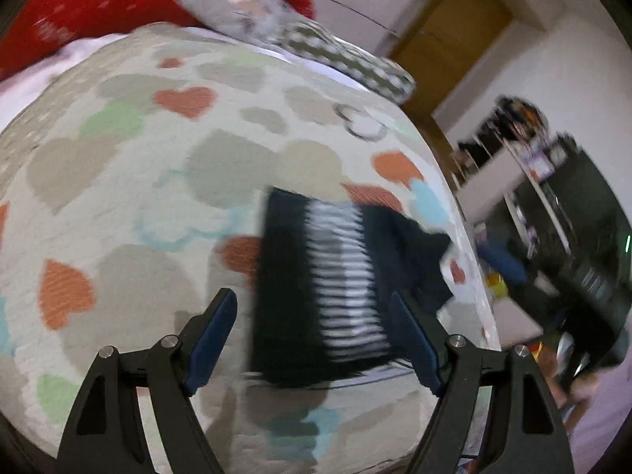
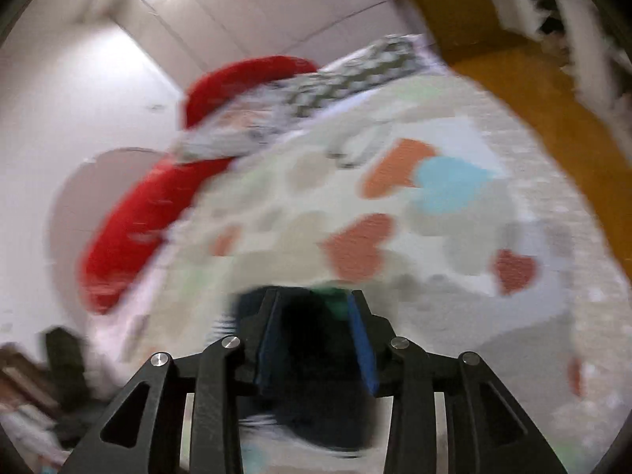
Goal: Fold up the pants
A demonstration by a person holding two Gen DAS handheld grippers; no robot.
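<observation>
My left gripper (image 1: 314,339) hung just above the bed (image 1: 118,197), its jaws spread wide and holding nothing. The pants (image 1: 328,288), dark with a white-striped band, lay flat on the heart-print cover directly ahead of those jaws, near the bed's right edge. Motion blur hid seams and waistband.

My right gripper (image 2: 314,339) had its jaws drawn narrow around dark cloth, which I judged to be the pants (image 2: 316,414); a green patch showed at the jaw tips and I could not identify it. The grip appeared to be on an edge or corner, though blur prevented confirmation.

Assessment of handling: the fabric looked thin, soft and light, with no stiffness of its own. It would sag and drape wherever unsupported, and could slide on the cover if dragged. Best purchase would be at hems, waistband or a folded edge, pinching all layers together, with both grippers spaced apart along one edge to keep it straight.
</observation>
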